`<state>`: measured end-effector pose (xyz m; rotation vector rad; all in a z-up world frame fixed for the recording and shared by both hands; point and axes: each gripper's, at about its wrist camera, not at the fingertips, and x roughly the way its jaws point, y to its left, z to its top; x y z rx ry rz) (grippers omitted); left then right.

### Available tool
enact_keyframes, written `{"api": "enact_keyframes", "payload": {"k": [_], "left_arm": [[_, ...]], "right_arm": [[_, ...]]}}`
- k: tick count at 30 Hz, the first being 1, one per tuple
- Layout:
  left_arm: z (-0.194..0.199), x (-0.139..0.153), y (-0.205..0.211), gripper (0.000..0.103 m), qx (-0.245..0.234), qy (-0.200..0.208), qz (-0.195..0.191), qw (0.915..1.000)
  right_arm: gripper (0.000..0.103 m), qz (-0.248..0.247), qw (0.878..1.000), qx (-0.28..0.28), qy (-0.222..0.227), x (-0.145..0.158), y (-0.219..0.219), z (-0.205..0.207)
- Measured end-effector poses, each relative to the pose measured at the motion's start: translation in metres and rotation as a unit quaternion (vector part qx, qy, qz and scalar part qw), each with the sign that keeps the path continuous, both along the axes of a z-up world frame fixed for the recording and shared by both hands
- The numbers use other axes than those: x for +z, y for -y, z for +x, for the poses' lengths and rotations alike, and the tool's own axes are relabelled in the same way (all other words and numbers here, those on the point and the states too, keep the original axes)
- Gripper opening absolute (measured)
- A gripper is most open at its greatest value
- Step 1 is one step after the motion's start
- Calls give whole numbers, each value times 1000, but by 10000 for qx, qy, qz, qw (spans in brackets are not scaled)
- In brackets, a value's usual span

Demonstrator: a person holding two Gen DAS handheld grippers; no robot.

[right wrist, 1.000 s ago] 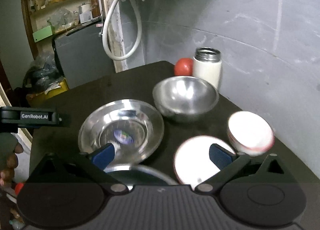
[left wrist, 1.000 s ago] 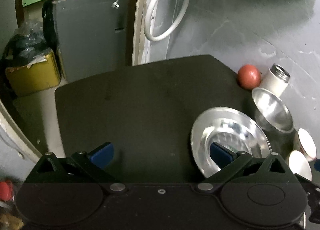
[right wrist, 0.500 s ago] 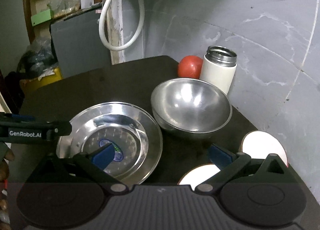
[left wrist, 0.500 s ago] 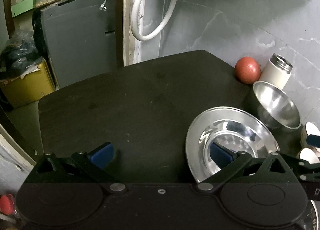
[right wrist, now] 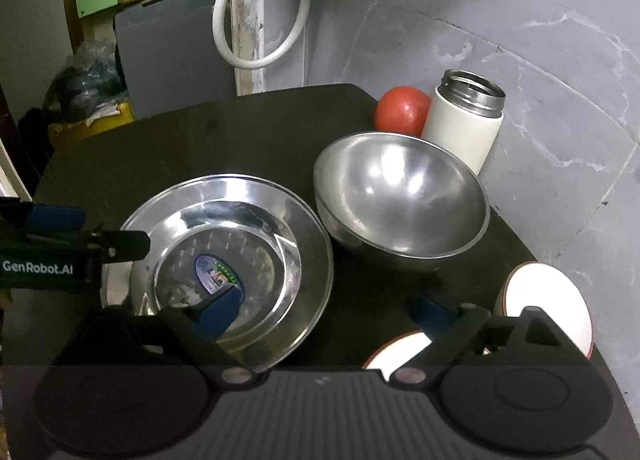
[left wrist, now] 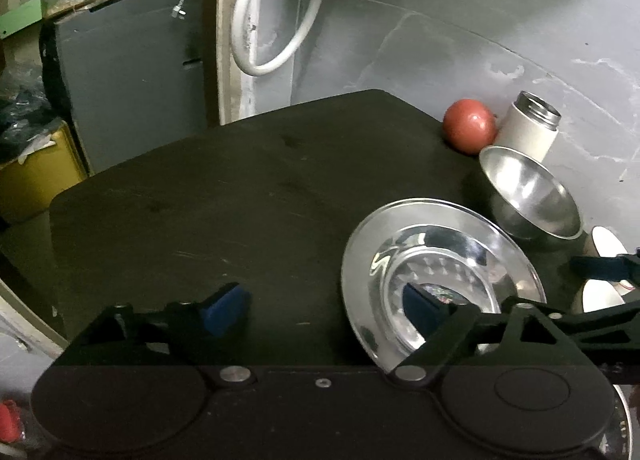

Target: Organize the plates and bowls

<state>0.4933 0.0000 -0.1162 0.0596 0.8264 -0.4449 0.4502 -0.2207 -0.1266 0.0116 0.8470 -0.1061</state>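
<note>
Right gripper (right wrist: pixel 326 310) wide open, nothing held. Its left pad (right wrist: pixel 224 306) sits over the near inner part of the steel plate (right wrist: pixel 224 256); contact not clear. Its right pad (right wrist: pixel 430 310) is over bare dark table (right wrist: pixel 200 139), just ahead of the near white-topped dish (right wrist: pixel 394 352). A second white-topped dish (right wrist: pixel 548 300) with a reddish rim sits to the right, near the table edge, partly hidden behind the right finger linkage.

Left gripper (left wrist: pixel 326 306) also wide open, empty. Its left pad (left wrist: pixel 226 308) is over bare tabletop; its right pad (left wrist: pixel 418 306) is over the steel plate (left wrist: pixel 440 260) near the centre. Touching or hovering: can't tell. In the right wrist view the left gripper (right wrist: pixel 60 236) comes in from the left, one finger reaching the plate's left rim, "GenRobot.AI" printed on it.

Plate is mid-table, upright, blue-green sticker (right wrist: pixel 218 274) in its well. Just right and farther back: steel bowl (right wrist: pixel 400 199), tilted with its opening toward the cameras, its rim right beside the plate's rim. Touching? Can't tell.

Behind the bowl: a red tomato (right wrist: pixel 402 113) and a white flask with open steel mouth (right wrist: pixel 466 119), side by side at the far right corner by the grey wall.

Far back: looped white hose (right wrist: pixel 260 19) hanging on the wall, grey cabinet (right wrist: pixel 168 47) to its left, yellow box (left wrist: pixel 36 171) with dark bags far left.
</note>
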Motion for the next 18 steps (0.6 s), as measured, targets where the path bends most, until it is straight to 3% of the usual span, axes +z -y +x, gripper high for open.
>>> {"api": "enact_keyframes", "payload": {"k": [7, 11, 18], "left_arm": [[0, -4, 3, 61, -136, -148, -103, 9997], [1, -6, 3, 46, -147, -250, -136, 9995], [1, -5, 2, 39, -147, -364, -235, 9990]], "right_arm": [[81, 40, 9999, 69, -71, -3, -1, 2], [64, -76, 9995, 260, -147, -4, -6, 6], [51, -71, 9994, 289, -182, -6, -7, 8]]}}
